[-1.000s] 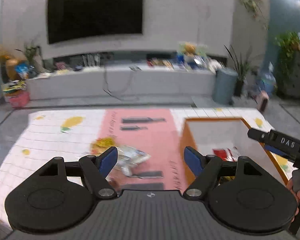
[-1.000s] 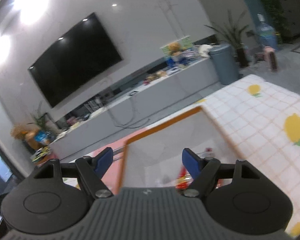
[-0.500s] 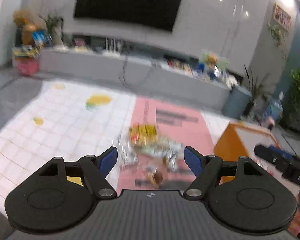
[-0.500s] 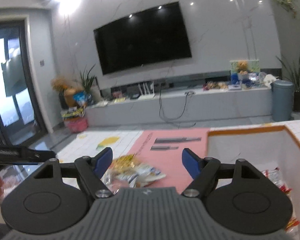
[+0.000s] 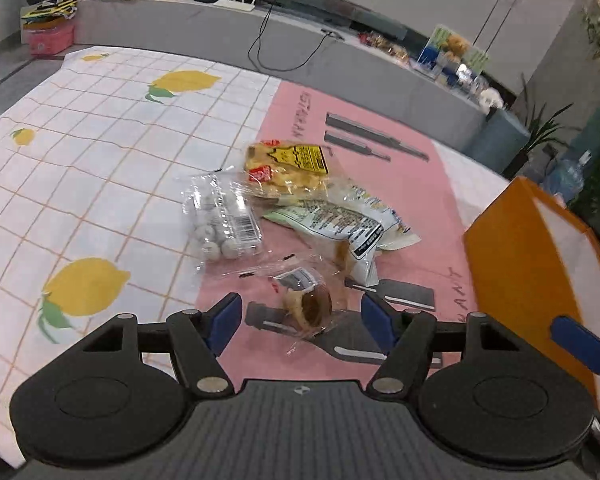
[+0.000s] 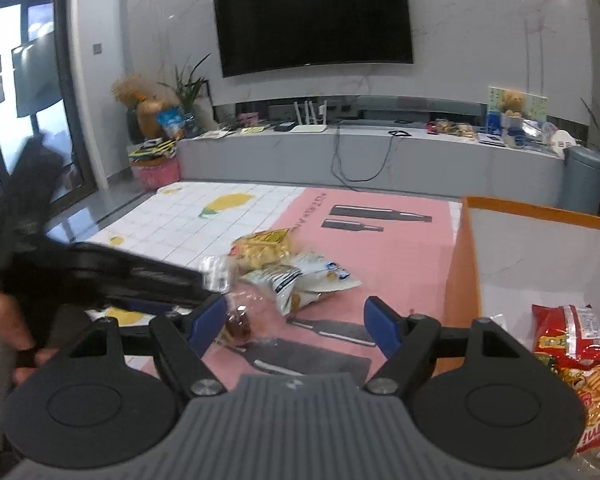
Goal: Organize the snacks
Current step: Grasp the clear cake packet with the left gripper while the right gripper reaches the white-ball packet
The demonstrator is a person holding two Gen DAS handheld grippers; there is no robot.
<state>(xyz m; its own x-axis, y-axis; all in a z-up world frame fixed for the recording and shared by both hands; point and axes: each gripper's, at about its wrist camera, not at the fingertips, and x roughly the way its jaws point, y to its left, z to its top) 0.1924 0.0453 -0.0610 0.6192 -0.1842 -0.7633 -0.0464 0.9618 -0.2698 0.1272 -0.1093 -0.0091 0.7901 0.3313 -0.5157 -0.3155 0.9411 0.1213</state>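
Note:
A pile of snacks lies on the pink mat [image 5: 380,184]: a clear bag of white balls [image 5: 220,220], a yellow chips bag [image 5: 288,168], a white and green packet [image 5: 340,224] and a clear packet with a brown pastry [image 5: 306,304]. My left gripper [image 5: 300,322] is low over the pastry packet. Its jaws are closing, and the packet lies between the blue pads without being pressed. My right gripper [image 6: 294,324] is open and holds nothing, between the pile [image 6: 284,268] and the orange box [image 6: 466,280]. The box holds a red packet [image 6: 568,332] and a fries packet [image 6: 596,396].
A lemon-print cloth [image 5: 100,168] covers the table to the left of the mat. The blurred left gripper [image 6: 188,286] and a hand [image 6: 0,320] fill the left of the right wrist view. A low grey TV bench [image 6: 380,160] runs behind the table.
My left gripper has sunk and tilted down onto the snack pile, and its jaws have narrowed around the pastry packet. The right view has rolled level and swung from the box to the pile.

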